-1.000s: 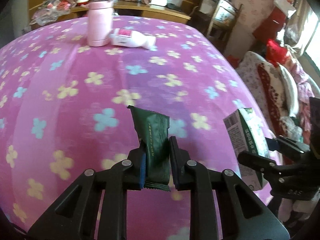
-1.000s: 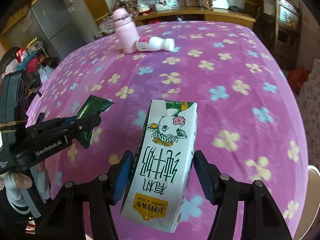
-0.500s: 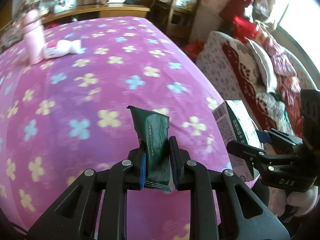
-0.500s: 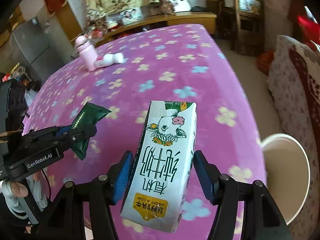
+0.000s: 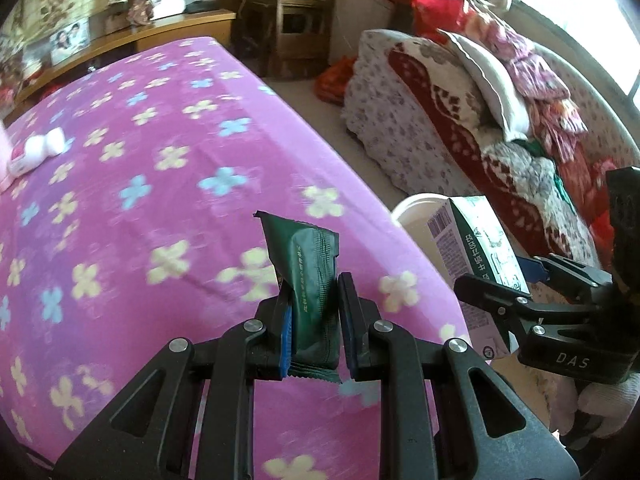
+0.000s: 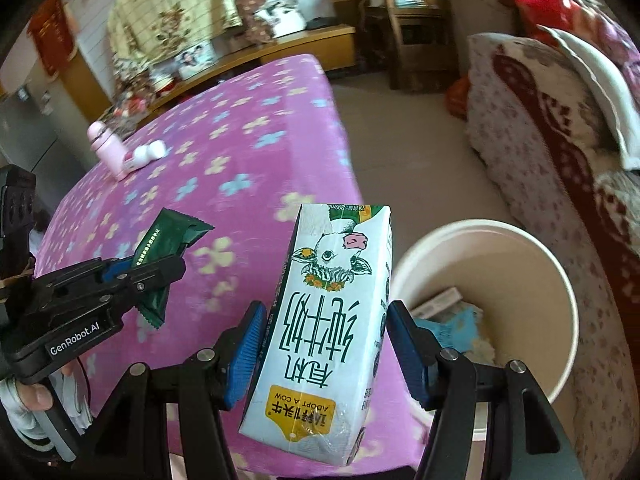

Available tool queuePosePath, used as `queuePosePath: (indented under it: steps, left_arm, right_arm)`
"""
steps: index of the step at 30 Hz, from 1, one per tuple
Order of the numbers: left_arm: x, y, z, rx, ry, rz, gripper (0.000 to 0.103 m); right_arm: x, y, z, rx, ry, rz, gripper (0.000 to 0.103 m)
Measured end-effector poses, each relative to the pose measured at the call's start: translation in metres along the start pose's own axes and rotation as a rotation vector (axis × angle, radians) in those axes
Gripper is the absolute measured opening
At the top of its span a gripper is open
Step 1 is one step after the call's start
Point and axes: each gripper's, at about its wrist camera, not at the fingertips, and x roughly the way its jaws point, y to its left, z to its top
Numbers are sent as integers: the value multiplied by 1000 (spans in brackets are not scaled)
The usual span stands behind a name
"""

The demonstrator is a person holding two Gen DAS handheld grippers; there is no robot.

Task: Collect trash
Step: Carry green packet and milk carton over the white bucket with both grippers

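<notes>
Both grippers have been carried from over the middle of the purple flowered table (image 5: 168,184) to its edge, and a white bin (image 6: 552,280) has been brought into view. The milk carton (image 6: 324,320) is clamped lengthwise between the blue pads of the right gripper (image 6: 326,356), its long axis pointing forward. The bin lies just ahead and to the right of it, already holding scraps. The green wrapper (image 5: 314,300) is pinched upright in the narrowly closed left gripper (image 5: 314,336), over the table edge. The right hand is judged nearer the bin
</notes>
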Motion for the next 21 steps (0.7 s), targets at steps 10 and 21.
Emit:
queuePosePath:
  steps: [10,21]
  left_arm:
    - [32,-52,20,63,20,-29,17]
    - [59,-87,28,108,57,-95,18]
  right_arm:
    - [-4,-67,-10,95,3,-73,60]
    - [9,-108,-22,170,28,-116,60]
